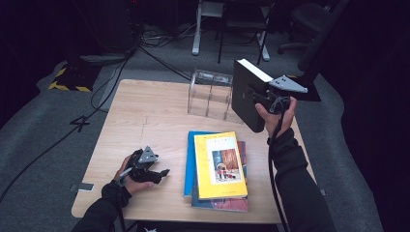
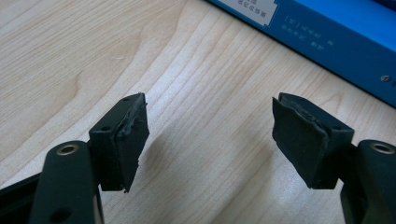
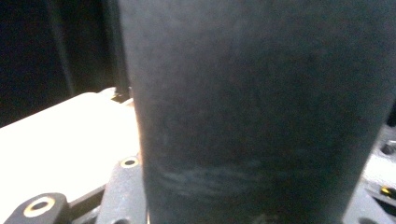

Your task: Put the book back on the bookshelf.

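A thick black book (image 1: 245,96) with white page edges hangs upright above the table's back right, and my right gripper (image 1: 263,99) is shut on it. The book's dark cover (image 3: 261,107) stands between the jaws in the right gripper view. Just left of it stands a clear plastic book holder (image 1: 209,94). A yellow book (image 1: 220,165) lies on top of a blue book (image 1: 189,159) and another book at front centre. My left gripper (image 1: 162,174) rests open on the table at front left, nothing between its pads (image 2: 133,140), the blue book's edge (image 2: 336,32) ahead.
The wooden table (image 1: 145,116) stands on grey carpet. Cables (image 1: 111,82) run across the floor at back left, chair and desk legs (image 1: 232,34) stand behind the table, and a black and yellow striped block (image 1: 72,77) lies at far left.
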Tool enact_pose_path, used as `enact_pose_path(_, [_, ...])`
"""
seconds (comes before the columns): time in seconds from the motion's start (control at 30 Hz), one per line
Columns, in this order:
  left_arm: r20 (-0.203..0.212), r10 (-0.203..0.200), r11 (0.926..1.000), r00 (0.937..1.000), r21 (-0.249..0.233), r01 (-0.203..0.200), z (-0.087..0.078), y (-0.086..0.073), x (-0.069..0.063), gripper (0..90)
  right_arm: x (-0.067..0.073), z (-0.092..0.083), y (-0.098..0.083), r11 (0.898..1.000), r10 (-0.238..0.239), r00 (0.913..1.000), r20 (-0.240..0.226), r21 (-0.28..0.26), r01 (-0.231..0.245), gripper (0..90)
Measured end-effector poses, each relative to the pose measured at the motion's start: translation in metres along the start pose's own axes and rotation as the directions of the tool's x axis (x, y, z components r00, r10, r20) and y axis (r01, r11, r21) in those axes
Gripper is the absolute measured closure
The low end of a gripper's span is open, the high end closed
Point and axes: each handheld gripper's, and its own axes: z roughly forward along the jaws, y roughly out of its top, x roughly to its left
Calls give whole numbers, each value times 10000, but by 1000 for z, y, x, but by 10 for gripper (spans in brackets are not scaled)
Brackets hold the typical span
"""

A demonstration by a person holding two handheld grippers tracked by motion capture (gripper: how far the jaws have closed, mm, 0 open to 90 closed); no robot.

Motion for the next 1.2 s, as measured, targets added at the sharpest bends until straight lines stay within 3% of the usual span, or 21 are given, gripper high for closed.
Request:
enact_pose_path(0.4, [301, -115, 9998, 9995, -131, 119, 1, -1, 1, 267, -6, 38, -11, 9995, 308, 9942, 1030, 81, -318, 539])
enact_pose_path(0.77, [433, -161, 9997, 9989, -173, 169, 0, -4, 0, 271, -12, 63, -23, 9983, 576, 9882, 1419, -179, -556, 539])
enact_pose_path(0.93, [468, -372, 9991, 9982, -207, 382, -2, -6, 0, 273, -17, 72, -30, 9978, 627, 9856, 1569, -318, -584, 539])
enact_pose_path(1.2, [532, -444, 9986, 9976, -259, 459, -4, -9, -1, 277, -24, 81, -43, 9965, 791, 9861, 1460, -393, -741, 538])
